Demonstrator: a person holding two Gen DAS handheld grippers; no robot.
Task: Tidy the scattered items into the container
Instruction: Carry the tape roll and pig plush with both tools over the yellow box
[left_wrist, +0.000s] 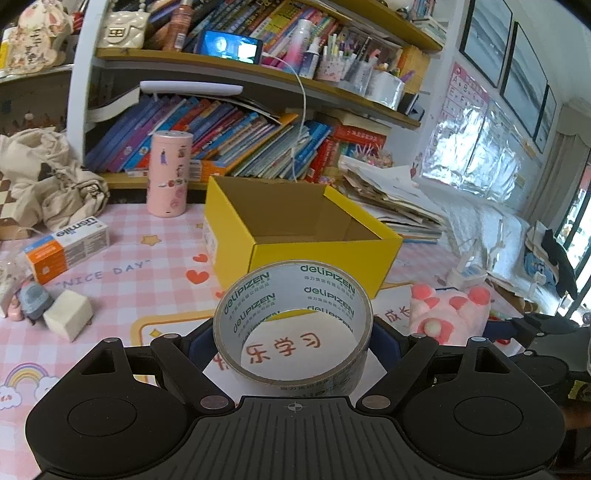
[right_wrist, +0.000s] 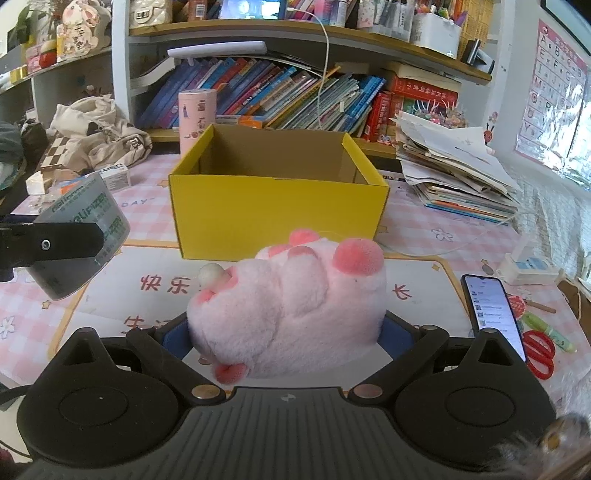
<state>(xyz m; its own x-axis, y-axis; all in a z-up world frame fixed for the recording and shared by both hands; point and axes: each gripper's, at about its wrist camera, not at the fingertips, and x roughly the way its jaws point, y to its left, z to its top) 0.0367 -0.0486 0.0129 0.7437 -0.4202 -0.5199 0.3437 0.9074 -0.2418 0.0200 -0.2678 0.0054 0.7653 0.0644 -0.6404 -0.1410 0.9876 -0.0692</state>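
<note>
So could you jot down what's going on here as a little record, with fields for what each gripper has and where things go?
left gripper: shut on tape roll, held above the mat
right gripper: shut on pink plush toy
container: yellow box, open, no items seen inside
still on table: toothpaste carton, white block, small toy car
nearby: phone, red scissors

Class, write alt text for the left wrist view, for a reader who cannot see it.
The left gripper holds a roll of clear tape between its fingers, just short of an open, empty yellow box on a pink checked table mat. A pink plush paw sits to the right; a toothpaste carton and white block lie left.
</note>
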